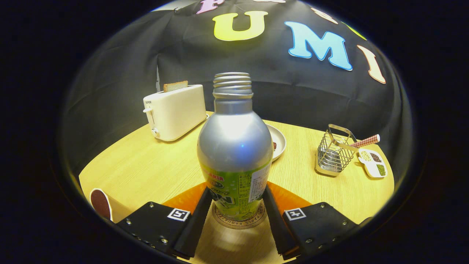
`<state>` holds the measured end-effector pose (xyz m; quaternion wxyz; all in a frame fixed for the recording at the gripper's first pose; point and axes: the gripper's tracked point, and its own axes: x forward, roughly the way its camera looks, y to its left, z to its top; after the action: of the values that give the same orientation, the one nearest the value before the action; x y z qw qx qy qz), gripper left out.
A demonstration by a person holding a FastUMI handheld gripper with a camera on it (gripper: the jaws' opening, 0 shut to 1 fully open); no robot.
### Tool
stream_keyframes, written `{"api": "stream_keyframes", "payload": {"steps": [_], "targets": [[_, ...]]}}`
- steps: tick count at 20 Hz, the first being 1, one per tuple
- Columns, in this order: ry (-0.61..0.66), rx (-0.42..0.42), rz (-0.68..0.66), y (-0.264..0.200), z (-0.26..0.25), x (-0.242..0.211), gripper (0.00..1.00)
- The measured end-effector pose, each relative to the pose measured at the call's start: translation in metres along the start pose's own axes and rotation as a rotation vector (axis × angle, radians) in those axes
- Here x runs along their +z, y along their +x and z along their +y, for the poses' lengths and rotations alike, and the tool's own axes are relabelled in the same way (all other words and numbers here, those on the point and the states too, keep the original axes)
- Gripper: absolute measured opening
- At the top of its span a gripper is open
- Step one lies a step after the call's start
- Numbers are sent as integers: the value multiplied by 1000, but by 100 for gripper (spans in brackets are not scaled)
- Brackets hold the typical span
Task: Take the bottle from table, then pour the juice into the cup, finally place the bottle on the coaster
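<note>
A silver bottle (234, 139) with a green label and an uncapped threaded neck stands upright on a round cork coaster (239, 223). My gripper (237, 191) is shut on the bottle, one finger pressing each side of its lower label. The coaster's front rim shows between the fingers, under the bottle's base. Off to the left, near the table edge and beside the left finger, a white cup (100, 204) holds dark liquid.
An orange mat (183, 200) lies behind the coaster on the round wooden table (146, 165). Beyond the bottle stand a white toaster (176, 112) with a bread slice, a white plate (278, 141), a wire basket (334, 154) and a small divided dish (373, 163).
</note>
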<state>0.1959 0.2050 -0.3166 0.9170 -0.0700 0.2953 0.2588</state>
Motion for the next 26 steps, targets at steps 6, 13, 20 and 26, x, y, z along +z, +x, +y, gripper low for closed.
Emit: {"api": "stream_keyframes", "payload": {"steps": [6, 13, 20, 26], "targets": [[19, -4, 19, -9, -3, -3, 83], [23, -53, -45, -46, -7, 19, 99], [19, -111, -155, -110, 2, 50, 99], [32, -171, -242, -167, 11, 71, 99]]}}
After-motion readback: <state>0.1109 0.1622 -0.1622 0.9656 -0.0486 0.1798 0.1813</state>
